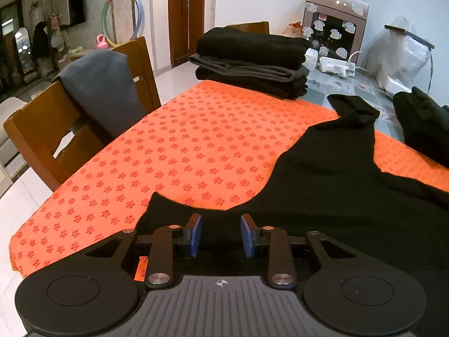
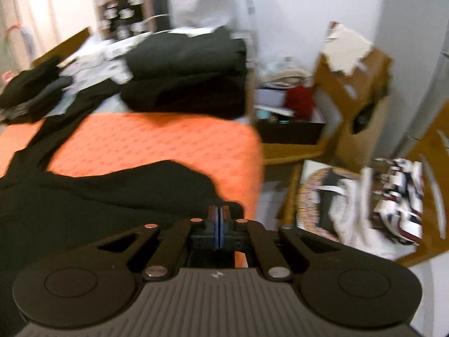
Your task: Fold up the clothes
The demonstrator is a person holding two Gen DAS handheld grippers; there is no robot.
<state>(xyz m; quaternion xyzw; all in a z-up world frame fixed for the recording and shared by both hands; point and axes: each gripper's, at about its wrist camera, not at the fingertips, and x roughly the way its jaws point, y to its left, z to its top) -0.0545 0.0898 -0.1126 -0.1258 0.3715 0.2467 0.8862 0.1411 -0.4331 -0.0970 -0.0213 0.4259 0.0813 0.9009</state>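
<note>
A black garment (image 1: pixel 322 196) lay spread on the orange-covered tabletop (image 1: pixel 182 146). The left gripper (image 1: pixel 220 234) held its fingers wide over the near edge. The right gripper (image 2: pixel 219 226) had its fingers pressed together, apparently pinching the hem. Judged step: gripping edges; next, the left fingers needed closing.

I see white walls and pale tiled floor | wooden chair (image 1: pixel 42 140) left of the table | brown door (image 1: pixel 186 14) at the far wall | hula hoop (image 1: pixel 122 16) leaning by patterned wallpaper | cardboard box (image 2: pixel 356 84) on my right | indoor lighting
</note>
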